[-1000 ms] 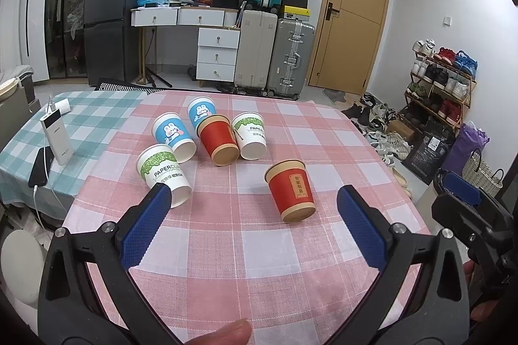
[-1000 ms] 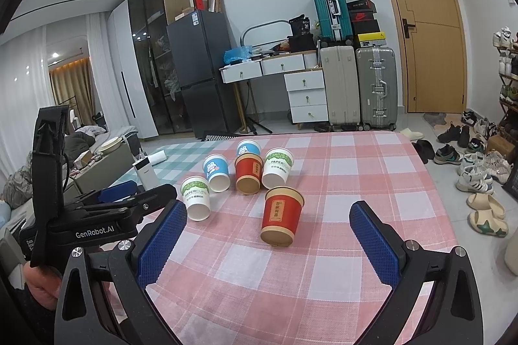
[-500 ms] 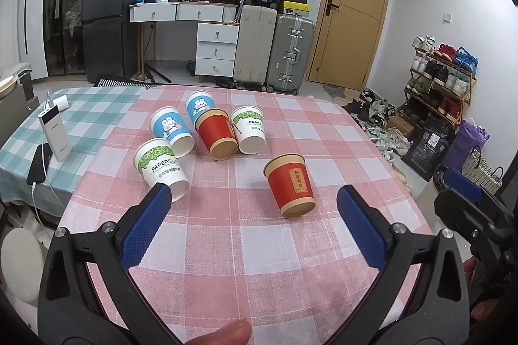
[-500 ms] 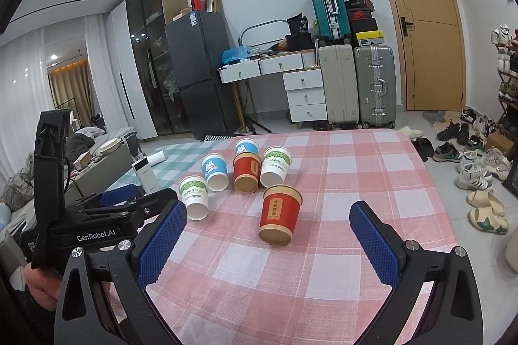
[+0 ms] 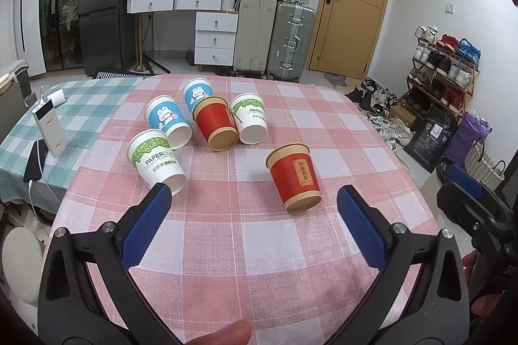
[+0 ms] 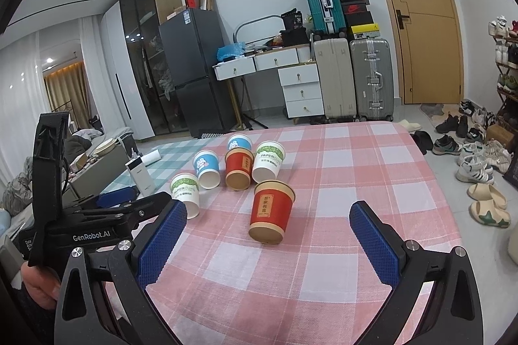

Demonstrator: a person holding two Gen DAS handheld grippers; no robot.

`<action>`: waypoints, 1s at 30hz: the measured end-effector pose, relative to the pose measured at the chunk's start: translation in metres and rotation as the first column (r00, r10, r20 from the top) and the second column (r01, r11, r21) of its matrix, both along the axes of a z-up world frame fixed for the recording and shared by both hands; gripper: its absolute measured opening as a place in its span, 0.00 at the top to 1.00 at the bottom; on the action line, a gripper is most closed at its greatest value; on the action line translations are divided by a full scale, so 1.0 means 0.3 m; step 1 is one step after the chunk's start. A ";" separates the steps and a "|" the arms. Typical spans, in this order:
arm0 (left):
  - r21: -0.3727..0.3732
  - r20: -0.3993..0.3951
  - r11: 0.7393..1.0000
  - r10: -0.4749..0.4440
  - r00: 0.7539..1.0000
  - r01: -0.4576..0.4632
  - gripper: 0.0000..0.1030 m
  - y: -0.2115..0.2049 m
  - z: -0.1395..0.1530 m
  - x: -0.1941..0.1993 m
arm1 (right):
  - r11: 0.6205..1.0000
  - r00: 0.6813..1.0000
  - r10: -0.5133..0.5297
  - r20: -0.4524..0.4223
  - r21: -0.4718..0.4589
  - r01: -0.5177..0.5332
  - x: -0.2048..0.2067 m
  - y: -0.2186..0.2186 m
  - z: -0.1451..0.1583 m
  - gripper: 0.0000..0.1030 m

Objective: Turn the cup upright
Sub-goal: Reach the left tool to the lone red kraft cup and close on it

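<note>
A: Item one, far left: a power bank is standing on the teal-checked cloth, with a phone lying below it, about nine o'clock from the cup cluster.

B: Next?

A: Item two: five cups are sitting as a cluster on the pink-checked table. A white-and-green cup is at the cluster's seven o'clock, two blue rabbit cups are at ten and twelve, a red cup is in the middle, and another white-and-green cup is at two. All look to be standing mouth-down.

B: And the one being worked?

A: Item three: the labelled red cup is standing apart at the cluster's four o'clock, wide rim on the cloth, base up and tilting a little. In the right wrist view it is lying almost dead ahead.

B: Grippers?

A: The left gripper is hovering with its blue pads spread wide and nothing between them, the cup toward its one o'clock. The right gripper is likewise gaping and empty, short of the cup.

B: Step?

A: I judge this is the approach, nothing grasped yet. The next move is calling for one claw to straddle the cup's wall, close gently so the paper is not crushing, then lift and roll it mouth-up.
</note>
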State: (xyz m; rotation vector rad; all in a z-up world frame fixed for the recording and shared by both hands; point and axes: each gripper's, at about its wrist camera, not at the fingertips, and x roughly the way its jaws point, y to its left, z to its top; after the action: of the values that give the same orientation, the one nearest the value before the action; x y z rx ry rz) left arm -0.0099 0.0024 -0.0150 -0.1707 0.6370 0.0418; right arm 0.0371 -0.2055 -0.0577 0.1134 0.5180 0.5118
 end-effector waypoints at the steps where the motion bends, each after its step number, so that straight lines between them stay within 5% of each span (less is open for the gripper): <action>1: 0.000 -0.009 1.000 -0.001 1.000 0.001 0.01 -0.002 -0.008 0.015 | 1.000 1.000 -0.002 -0.018 0.001 0.002 0.017 -0.002 -0.012 0.00; 13: -0.047 -0.168 0.998 -0.059 0.984 0.051 0.01 -0.037 -0.193 0.307 | 0.999 0.991 -0.041 -0.124 -0.017 0.039 0.216 -0.046 -0.175 0.00; 27: -0.137 -0.310 0.984 -0.154 0.938 0.116 0.01 -0.118 -0.388 0.703 | 0.994 0.967 -0.031 -0.253 0.097 0.057 0.435 -0.126 -0.337 0.00; 30: -0.156 -0.342 0.981 -0.164 0.925 0.116 0.14 -0.128 -0.434 0.772 | 0.993 0.964 -0.022 -0.265 0.109 0.053 0.457 -0.132 -0.357 0.00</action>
State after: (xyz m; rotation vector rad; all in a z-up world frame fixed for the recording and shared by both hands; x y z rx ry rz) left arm 0.2215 -0.0359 -0.1451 -0.2493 1.0119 -0.1116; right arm 0.1743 -0.2451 -0.1649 0.3046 0.7455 0.4920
